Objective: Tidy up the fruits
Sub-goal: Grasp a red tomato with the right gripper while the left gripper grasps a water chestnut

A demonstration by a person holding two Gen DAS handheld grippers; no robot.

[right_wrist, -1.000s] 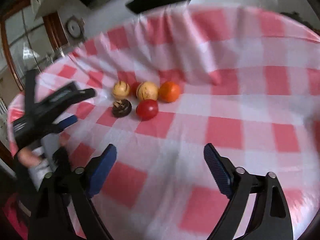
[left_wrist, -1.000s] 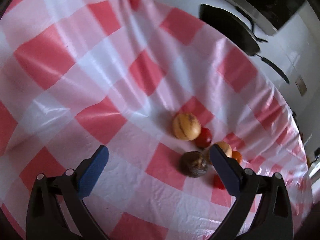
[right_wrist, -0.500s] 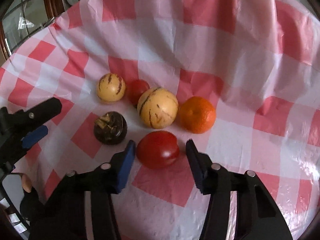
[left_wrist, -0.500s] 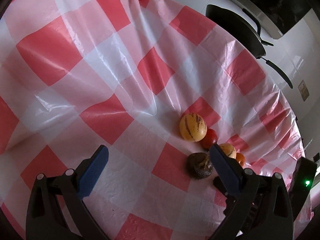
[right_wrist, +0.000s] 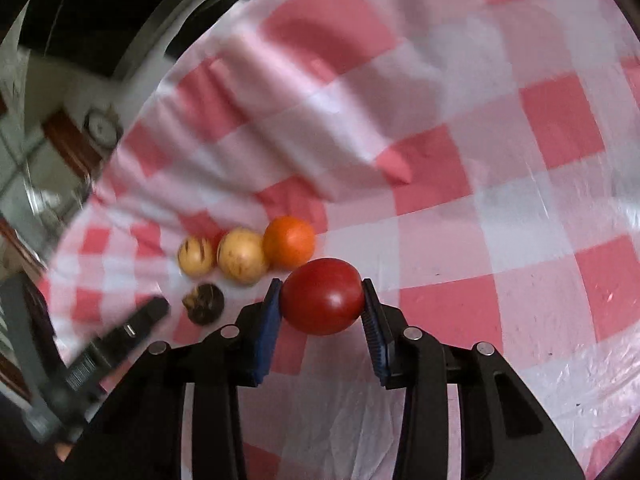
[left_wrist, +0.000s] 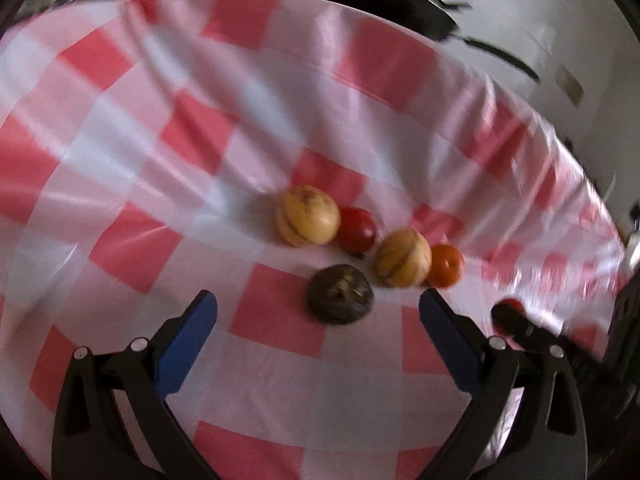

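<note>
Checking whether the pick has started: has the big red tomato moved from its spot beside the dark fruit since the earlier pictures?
Yes. The red tomato is clamped in the right tongs, now right of the orange, away from the dark fruit.

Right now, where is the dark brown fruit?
In the left wrist view the dark brown fruit lies on the checked tablecloth, apart from the fruit row and nearest the striped yellow fruit, ahead of the open left hand-held gripper.

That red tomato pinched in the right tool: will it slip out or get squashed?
The red tomato looks smooth and glossy, so it could slip. The right tool, whose jaws have just closed, holds it at its widest part, which probably helps. It shows no dent, so it seems firm; being round, it would likely roll if dropped.
</note>
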